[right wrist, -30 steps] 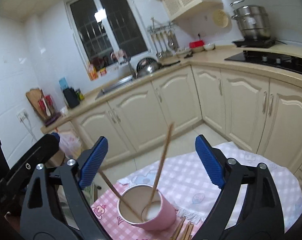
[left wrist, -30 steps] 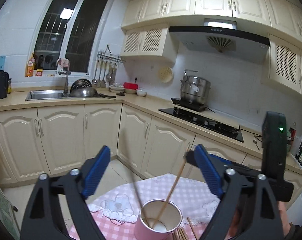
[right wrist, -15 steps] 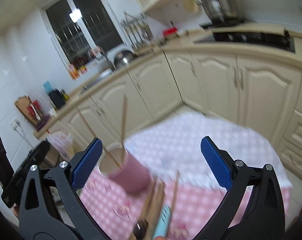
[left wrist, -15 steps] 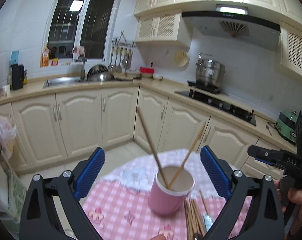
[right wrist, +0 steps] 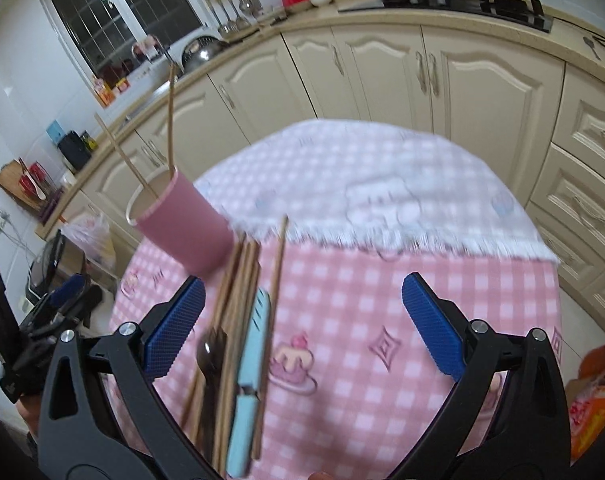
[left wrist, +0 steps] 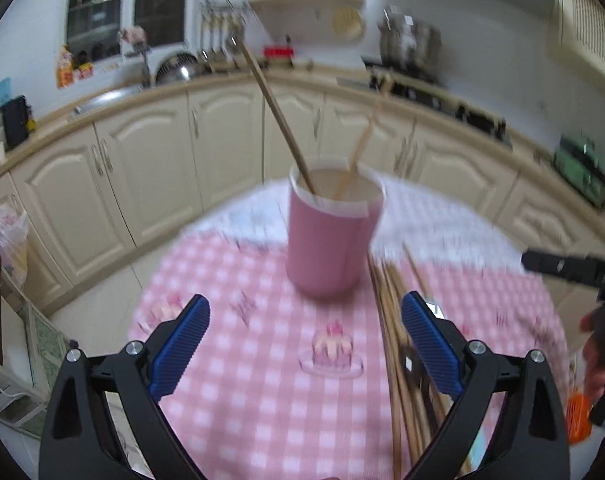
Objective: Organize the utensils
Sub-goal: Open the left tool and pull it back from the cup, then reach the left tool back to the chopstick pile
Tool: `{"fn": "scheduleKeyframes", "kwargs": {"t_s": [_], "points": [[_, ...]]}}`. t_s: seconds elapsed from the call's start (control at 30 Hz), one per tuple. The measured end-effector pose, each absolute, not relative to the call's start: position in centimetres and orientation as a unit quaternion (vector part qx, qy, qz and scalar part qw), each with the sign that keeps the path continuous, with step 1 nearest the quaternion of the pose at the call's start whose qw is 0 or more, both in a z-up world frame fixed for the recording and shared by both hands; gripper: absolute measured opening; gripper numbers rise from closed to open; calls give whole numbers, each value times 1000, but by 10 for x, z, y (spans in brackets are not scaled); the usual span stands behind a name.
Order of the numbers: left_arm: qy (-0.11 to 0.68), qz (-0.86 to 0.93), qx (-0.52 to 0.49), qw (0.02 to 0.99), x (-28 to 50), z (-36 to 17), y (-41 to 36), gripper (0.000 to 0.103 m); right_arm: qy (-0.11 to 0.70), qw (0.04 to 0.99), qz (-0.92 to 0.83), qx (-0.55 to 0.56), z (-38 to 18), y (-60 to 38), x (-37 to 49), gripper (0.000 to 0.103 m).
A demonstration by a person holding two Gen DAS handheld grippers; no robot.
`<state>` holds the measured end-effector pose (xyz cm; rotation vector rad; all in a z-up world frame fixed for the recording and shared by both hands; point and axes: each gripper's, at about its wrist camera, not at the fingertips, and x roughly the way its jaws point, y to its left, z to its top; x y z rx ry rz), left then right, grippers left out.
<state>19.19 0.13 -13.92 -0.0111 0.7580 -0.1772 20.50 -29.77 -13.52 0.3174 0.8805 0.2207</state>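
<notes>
Both tongs are spread wide with nothing between the blue pads. The left gripper (left wrist: 305,336) hangs over the pink checked tablecloth (left wrist: 262,408), its jaws framing a bare patch with a little cake print. The right gripper (right wrist: 303,326) is over the same cloth, tilted down toward the near half of the table.

Just past the left tongs' right-hand pad lies a bundle of wooden chopsticks (left wrist: 394,344), flat on the cloth and running from the near edge toward the middle of the table. In the right wrist view the same bundle (right wrist: 238,280) sits just inside the left-hand pad, with a light blue utensil (right wrist: 251,364) lying along it and a dark spoon (right wrist: 211,354) beside that. One chopstick (right wrist: 277,276) lies a bit apart on the right side of the pile.

The far tips of the bundle end right next to a pink cup (left wrist: 331,236), which stands upright around the middle of the table, toward the far edge. Two chopsticks (left wrist: 278,112) already stand in it, leaning apart in a V shape.

At the right edge of the left wrist view, a hand (left wrist: 600,356) shows holding the other gripper's black body. Cream kitchen cabinets (right wrist: 422,80) wrap around behind the table.
</notes>
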Motion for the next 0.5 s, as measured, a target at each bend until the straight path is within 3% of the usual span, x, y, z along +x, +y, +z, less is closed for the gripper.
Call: {"fn": "scheduleKeyframes", "kwargs": {"t_s": [0.5], "points": [[459,-116,60,879,196,-208,-38,95,472,869,100,112,-168,-283,189,97]]}}
